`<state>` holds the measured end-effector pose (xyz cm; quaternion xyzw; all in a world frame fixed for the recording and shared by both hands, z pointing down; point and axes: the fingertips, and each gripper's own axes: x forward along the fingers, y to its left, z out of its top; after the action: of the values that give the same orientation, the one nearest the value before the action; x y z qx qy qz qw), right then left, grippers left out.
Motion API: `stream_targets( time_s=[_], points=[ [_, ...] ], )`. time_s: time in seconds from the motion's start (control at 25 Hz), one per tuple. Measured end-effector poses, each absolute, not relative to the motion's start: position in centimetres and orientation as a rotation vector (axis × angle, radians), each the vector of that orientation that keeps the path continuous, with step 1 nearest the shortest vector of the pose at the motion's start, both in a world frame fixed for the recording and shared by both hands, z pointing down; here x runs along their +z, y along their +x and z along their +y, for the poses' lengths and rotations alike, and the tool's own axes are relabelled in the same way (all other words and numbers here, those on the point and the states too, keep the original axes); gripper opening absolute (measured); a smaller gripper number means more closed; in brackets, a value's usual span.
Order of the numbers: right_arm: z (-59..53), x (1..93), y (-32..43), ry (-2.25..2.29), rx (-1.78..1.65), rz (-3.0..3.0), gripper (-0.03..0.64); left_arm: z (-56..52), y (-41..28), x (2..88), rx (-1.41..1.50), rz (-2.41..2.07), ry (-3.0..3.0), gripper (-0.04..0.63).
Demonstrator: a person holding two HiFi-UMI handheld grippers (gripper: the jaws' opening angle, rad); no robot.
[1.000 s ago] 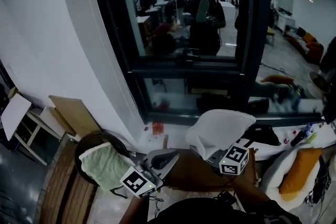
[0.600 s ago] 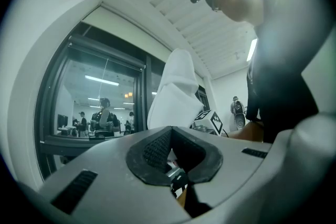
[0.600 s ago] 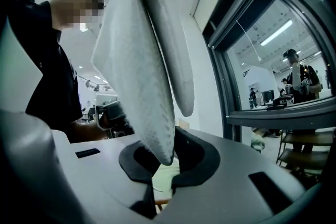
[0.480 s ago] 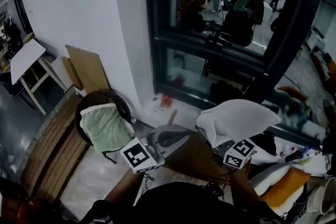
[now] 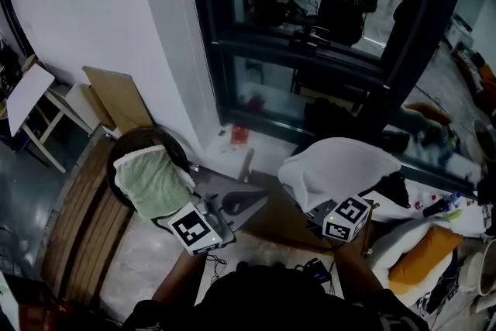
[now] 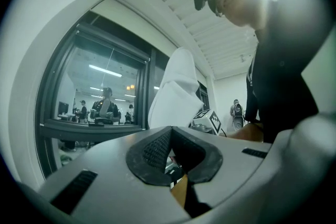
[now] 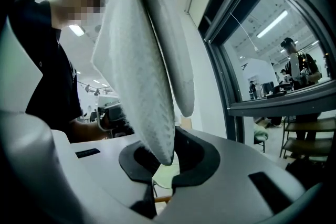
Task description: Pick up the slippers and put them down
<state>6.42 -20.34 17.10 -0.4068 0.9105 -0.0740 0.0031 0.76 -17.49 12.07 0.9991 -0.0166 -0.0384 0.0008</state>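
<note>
The grey floor (image 5: 151, 271) spreads under and to the left of the left gripper (image 5: 236, 205). Wooden planks (image 5: 77, 236) lie on it well left of that gripper, and nearer, just left and ahead of it, stands a chair (image 5: 124, 155) with a green towel (image 5: 151, 182) over it. Ahead of the gripper, at the window's foot, a small red thing (image 5: 239, 134) sits on the floor (too small to name). A brown board (image 5: 116, 97) leans on the wall beside a white table (image 5: 27, 89). Right of the right gripper (image 5: 314, 205) are an orange cushion (image 5: 422, 256) and a white surface (image 5: 469, 219) that bears small bottles.
</note>
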Motion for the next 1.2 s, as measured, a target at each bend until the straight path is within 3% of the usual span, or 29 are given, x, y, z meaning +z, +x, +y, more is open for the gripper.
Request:
stream_targets(
  time_s=[0.52,1.2],
  points=[
    [-22.0,26.5,6.0,-1.239,-0.651,2.788,0.046,-19.1,1.9,19.8,0.007,-0.055,2.928,0.012],
    [-15.1,57.3,-0.7,-1.004,-1.641,2.207,0.046,-12.1,0.3,44.8,0.19,-0.035,2.504,0.012]
  ],
)
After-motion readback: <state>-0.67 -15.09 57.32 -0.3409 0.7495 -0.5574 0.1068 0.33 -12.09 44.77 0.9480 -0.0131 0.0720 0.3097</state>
